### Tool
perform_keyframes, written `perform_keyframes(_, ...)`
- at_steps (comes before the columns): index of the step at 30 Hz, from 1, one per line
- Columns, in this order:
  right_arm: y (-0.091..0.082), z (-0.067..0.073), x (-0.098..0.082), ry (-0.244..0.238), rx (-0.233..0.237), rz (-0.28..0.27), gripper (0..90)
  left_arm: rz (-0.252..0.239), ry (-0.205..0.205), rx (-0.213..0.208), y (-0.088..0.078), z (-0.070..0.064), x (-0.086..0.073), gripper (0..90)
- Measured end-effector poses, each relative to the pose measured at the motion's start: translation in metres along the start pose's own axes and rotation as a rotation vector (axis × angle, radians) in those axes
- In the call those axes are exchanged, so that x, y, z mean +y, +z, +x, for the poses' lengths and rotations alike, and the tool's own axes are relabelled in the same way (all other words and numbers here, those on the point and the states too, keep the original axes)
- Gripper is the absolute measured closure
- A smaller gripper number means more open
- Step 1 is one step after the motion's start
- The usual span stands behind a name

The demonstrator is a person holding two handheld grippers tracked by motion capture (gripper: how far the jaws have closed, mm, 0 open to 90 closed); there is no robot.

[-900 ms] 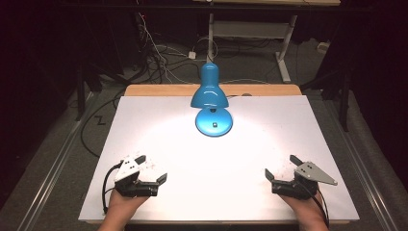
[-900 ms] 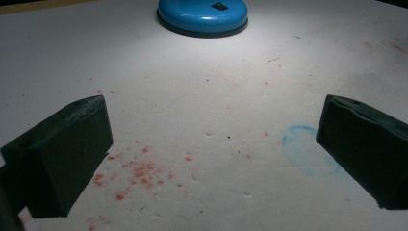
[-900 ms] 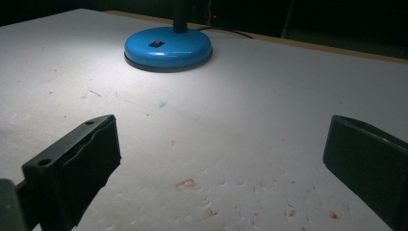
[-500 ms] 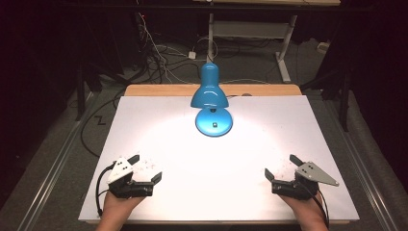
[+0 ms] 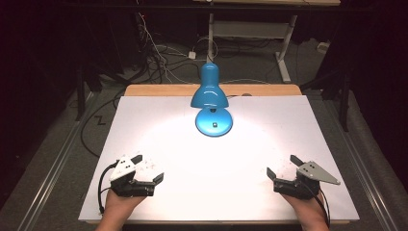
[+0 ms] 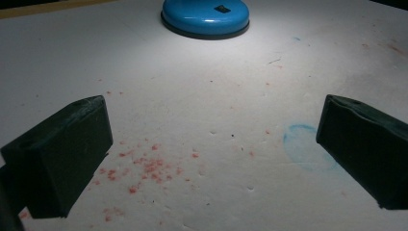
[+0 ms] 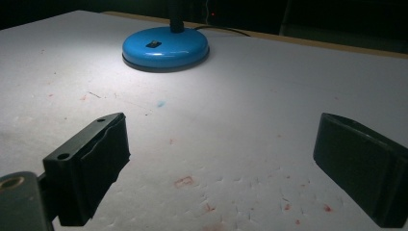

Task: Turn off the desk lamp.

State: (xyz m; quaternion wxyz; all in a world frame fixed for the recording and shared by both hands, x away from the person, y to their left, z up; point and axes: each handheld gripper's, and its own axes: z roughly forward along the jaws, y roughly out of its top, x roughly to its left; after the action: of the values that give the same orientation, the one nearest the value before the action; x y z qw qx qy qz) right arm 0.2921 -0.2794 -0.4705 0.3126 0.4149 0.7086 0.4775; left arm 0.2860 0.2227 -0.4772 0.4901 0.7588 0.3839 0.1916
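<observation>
Lamp (image 5: 210,103) (lit), tools (image 5: 139,169) (image 5: 285,167) empty, apart

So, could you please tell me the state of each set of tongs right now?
Left tongs: open, holding nothing.
Right tongs: open, holding nothing.

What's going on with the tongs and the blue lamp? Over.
Left tongs open, empty. Right tongs open, empty. Blue metal desk lamp upright, lit, untouched. Nothing between on white table.

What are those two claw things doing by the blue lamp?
A person holds a left gripper and a right gripper low over the near part of the white table. Both are open and hold nothing. The blue lamp stands lit at the far middle, untouched.
</observation>
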Motion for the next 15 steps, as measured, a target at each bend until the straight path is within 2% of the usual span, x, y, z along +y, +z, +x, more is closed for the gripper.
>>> perform_keyframes(8,0.0022,0.0003,-0.0049,-0.016,0.003,0.036,17.2,0.010,0.009,-0.021,0.0042,0.0008,-0.0007,0.0)
perform_keyframes(12,0.0030,-0.0004,-0.0063,-0.014,0.004,0.043,20.9,0.011,0.017,-0.015,0.0049,-0.0011,-0.0010,0.0)
perform_keyframes(15,0.0037,-0.0017,-0.0080,-0.010,0.001,0.055,27.2,0.012,0.024,-0.011,0.0050,-0.0020,-0.0011,0.0)
